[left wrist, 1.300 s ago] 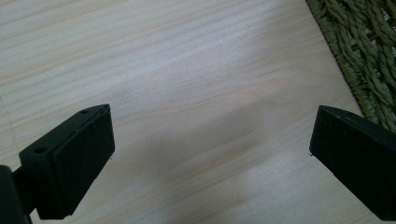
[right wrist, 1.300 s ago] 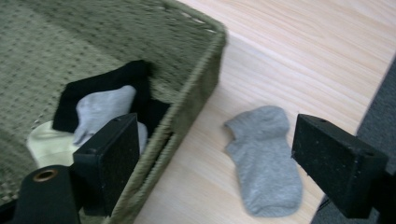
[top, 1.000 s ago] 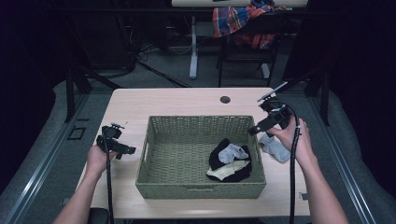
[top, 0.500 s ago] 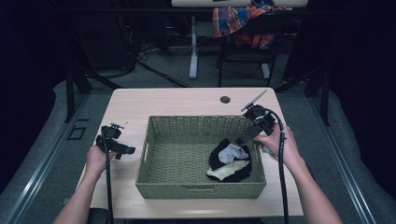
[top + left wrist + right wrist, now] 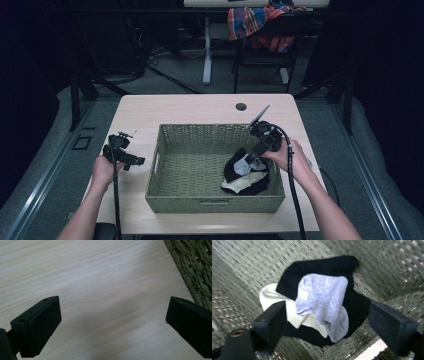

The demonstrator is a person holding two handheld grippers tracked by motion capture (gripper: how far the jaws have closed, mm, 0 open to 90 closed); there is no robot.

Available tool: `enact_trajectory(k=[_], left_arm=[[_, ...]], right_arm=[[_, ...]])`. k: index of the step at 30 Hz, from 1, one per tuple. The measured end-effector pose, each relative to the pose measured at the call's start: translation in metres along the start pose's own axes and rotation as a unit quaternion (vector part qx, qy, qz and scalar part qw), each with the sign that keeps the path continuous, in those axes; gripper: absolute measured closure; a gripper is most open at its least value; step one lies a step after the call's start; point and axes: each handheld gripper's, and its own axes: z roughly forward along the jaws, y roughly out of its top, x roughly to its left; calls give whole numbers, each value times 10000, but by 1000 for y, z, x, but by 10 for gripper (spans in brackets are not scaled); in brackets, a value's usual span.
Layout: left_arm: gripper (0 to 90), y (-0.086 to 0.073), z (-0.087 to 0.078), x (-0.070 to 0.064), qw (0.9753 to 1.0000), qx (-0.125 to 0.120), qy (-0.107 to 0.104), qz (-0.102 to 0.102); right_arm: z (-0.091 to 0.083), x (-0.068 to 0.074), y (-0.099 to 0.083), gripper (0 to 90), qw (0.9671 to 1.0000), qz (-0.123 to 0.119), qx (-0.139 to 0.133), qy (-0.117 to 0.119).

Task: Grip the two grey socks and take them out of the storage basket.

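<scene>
- The right gripper [image 5: 255, 150] hangs over the near right corner of the woven basket [image 5: 170, 165], jaws spread wide and holding nothing; a grey sock [image 5: 323, 302] lies loose just below them, so the jaws look to have let it go in order to add it to the pile.
- That grey sock rests on top of a black sock [image 5: 357, 305] and a cream sock [image 5: 270, 298], all three heaped on the basket floor against its right wall (the grey one drapes across the other two, touching both).
- In the high view the heap [image 5: 247, 175] sits in the basket's near right part, while the rest of the basket floor is bare weave, which suggests a sorting job in which socks are gathered into one container.
- The left gripper [image 5: 125, 157] waits over the bare counter [image 5: 100, 277] just left of the basket, jaws released and wide apart, apparently parked out of the way while the other hand works.
- The basket's rim [image 5: 195, 270] edges into the left gripper view at upper right, near the jaws but apart from them.
- Against the frame a second earlier, the right gripper has moved from outside the basket's right wall, where a pale sock lay on the counter, to a spot over the heap inside; the left gripper has stayed where it was.
</scene>
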Motion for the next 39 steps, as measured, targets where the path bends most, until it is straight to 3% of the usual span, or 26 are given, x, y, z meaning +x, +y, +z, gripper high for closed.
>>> enact_trajectory(k=[5, 7, 10, 14, 15, 18, 24, 28, 33, 39], left_arm=[[1, -1, -1, 1, 10000, -13, 6, -38], [1, -1, 0, 1, 10000, -13, 4, -61], [1, 0, 0, 0, 10000, 13, 1, -28], [1, 0, 0, 0, 10000, 24, -9, -23], [1, -1, 0, 0, 10000, 12, 2, -45], [1, -1, -1, 1, 10000, 12, 14, -42], [1, 1, 1, -2, 10000, 30, 1, 6], [1, 1, 0, 0, 10000, 1, -9, -22], [1, 3, 1, -3, 10000, 16, -13, 56], [1, 2, 1, -2, 10000, -4, -17, -5]], right_arm=[[13, 1, 1, 317, 9998, 77, 187, -88], [15, 1, 1, 334, 9997, 64, 229, -88], [22, 3, 3, 367, 9985, -99, 512, -137], [27, 3, 3, 403, 9982, -64, 571, -159], [28, 3, 4, 503, 9978, -50, 638, -148], [30, 3, 3, 532, 9977, -27, 656, -193], [33, 4, 1, 751, 9963, -94, 845, -152], [26, 8, 2, 793, 9970, -87, 758, -157], [11, 11, 1, 806, 9985, -167, 507, -128], [-6, 10, 0, 813, 9997, -130, 205, -85]])
